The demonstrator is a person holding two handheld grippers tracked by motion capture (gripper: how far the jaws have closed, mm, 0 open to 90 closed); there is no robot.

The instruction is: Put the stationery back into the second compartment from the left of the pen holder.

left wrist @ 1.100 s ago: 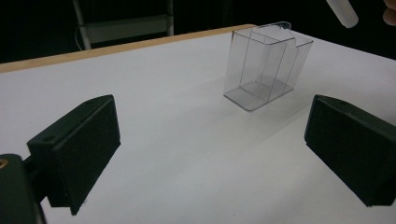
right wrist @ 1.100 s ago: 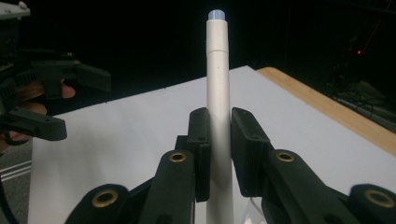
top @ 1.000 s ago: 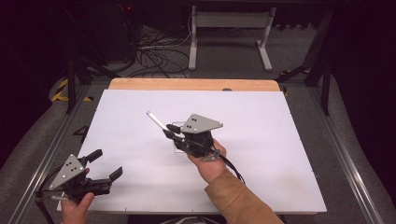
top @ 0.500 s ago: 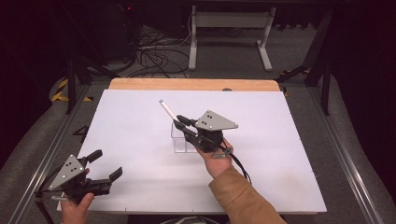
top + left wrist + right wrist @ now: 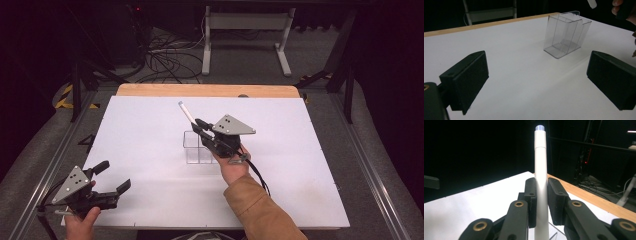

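A white marker pen (image 5: 186, 114) with a bluish end cap (image 5: 539, 128) points up and away, and my right gripper (image 5: 201, 128) is shut on its barrel (image 5: 541, 185). It hangs just above a clear plastic holder (image 5: 198, 148) with two compartments, which stands near the middle of the white table (image 5: 145, 125). In the left gripper view the clear plastic holder (image 5: 565, 33) stands upright and empty ahead. My left gripper (image 5: 114, 177) rests at the table's front left corner, open, with nothing between its black pads (image 5: 470, 75).
A wooden strip (image 5: 205, 90) runs along the table's far edge. Beyond it lie cables (image 5: 170, 55) and a white stand frame (image 5: 245, 30) on the floor. Metal rails (image 5: 370, 165) flank both sides of the table.
My right gripper has carried the pen away from me and to the right, raising it above the clear holder. The left gripper has stayed put.
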